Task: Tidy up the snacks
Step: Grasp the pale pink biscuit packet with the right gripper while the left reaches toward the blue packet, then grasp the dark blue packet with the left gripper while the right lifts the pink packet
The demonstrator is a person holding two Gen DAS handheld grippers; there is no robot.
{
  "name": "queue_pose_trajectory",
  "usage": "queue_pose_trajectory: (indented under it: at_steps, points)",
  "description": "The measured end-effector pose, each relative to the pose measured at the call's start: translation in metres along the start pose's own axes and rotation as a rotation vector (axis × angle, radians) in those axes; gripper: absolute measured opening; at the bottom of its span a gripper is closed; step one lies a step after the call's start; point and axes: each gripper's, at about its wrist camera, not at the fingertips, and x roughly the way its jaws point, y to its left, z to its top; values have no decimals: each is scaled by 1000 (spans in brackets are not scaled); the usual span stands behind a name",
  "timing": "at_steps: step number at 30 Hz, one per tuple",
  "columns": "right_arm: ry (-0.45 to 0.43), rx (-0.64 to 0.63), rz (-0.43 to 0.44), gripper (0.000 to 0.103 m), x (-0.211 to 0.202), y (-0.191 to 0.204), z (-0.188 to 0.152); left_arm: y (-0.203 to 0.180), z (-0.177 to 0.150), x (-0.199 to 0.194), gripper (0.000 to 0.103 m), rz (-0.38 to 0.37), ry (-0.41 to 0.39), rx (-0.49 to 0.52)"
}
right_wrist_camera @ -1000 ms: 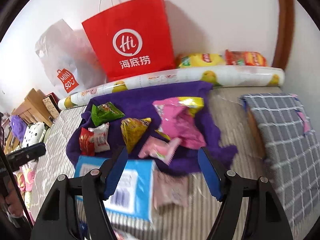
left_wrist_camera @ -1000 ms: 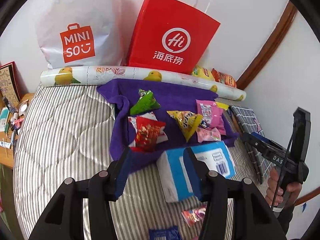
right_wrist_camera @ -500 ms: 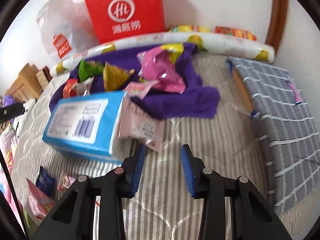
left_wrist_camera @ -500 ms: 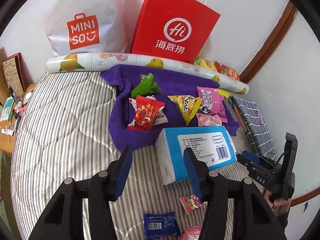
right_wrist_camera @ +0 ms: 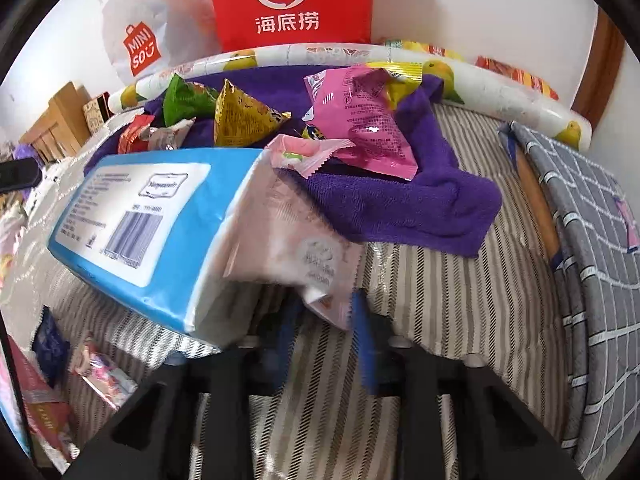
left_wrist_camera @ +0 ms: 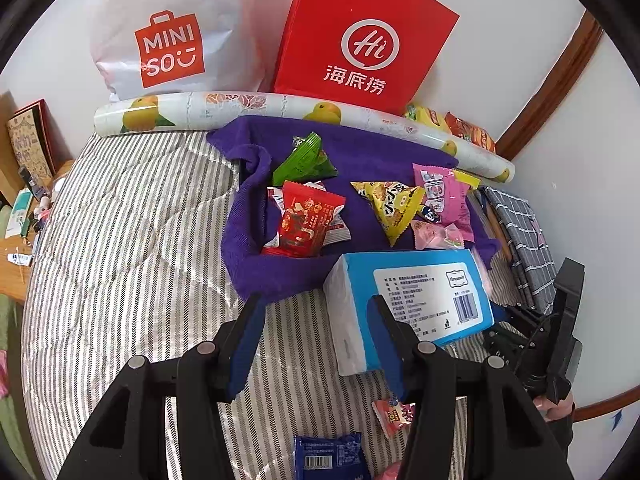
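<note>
A purple towel on the striped bed holds several snack packets: green, red, yellow and pink. A blue tissue pack lies at its near edge. My left gripper is open and empty, hovering in front of the towel. In the right wrist view my right gripper has its jaws narrowed around the lower corner of a pale pink snack packet leaning on the tissue pack. The view is blurred, so contact is unclear. The right gripper also shows in the left wrist view.
A red paper bag and a white Miniso bag stand against the wall behind a fruit-print roll. A grey checked cushion lies to the right. Loose packets lie on the bed near me. A wooden shelf is at left.
My right gripper has dropped low and forward to the pale pink packet, and its jaws have closed in from wide open. My left gripper has drawn back slightly and stayed open.
</note>
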Motion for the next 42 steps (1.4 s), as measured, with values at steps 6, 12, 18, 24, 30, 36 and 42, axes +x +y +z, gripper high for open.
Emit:
queue_pose_trajectory:
  at_steps: [6, 12, 18, 24, 30, 36, 42]
  points:
    - [-16, 28, 39, 2, -17, -10, -12, 1, -5, -2, 51, -12, 4, -9]
    - [-1, 100, 128, 2, -45, -20, -42, -5, -13, -11, 51, -40, -8, -8]
    - [54, 90, 66, 8, -61, -17, -72, -10, -18, -13, 51, -64, -6, -6]
    - [69, 152, 33, 41, -73, -31, -85, -12, -23, -18, 51, -73, -10, -3]
    - [-1, 146, -44, 56, -85, -36, -82, -8, -27, -18, 51, -72, -7, -14]
    - [-2, 146, -96, 67, -65, -43, -66, -4, -29, -19, 51, -64, -3, -17]
    - [14, 248, -144, 74, -41, -53, -67, 1, -30, -16, 51, -54, 4, -29]
